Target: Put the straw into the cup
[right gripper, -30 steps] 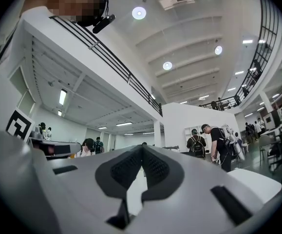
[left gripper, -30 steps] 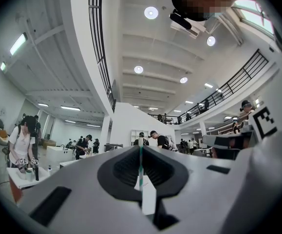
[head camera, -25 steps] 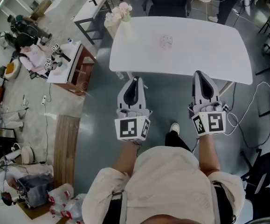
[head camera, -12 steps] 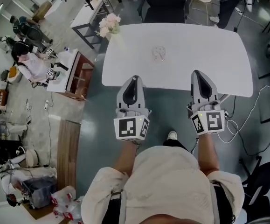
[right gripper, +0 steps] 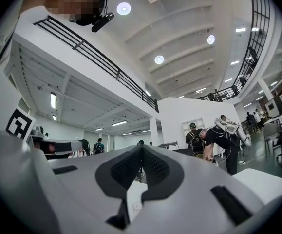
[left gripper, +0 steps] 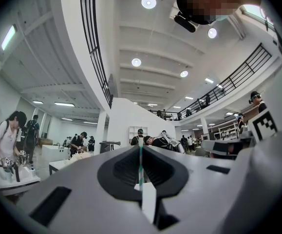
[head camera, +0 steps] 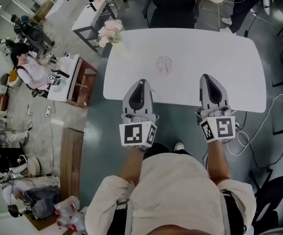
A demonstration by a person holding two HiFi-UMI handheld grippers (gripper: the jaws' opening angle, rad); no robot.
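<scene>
The left tongs (head camera: 141, 83) pinch a thin green-striped straw (left gripper: 141, 165) over the near edge of the white tabletop (head camera: 219, 53). The right tongs (head camera: 208, 79) are pressed together on nothing. The clear cup (head camera: 164, 62) stands mid-tabletop, apart from both.

text: none legible | labels: none | numbers: none

The bench (head camera: 219, 58) is bare around the cup (head camera: 164, 63), with open surface on every side of it; the only other thing on top, a bunch of flowers (head camera: 109, 32), sits at the far left corner, well apart. Nothing stands between the cup and the left gripper (head camera: 140, 84), whose fingers (left gripper: 119, 172) pinch the straw (left gripper: 141, 165) over the near edge.
</scene>
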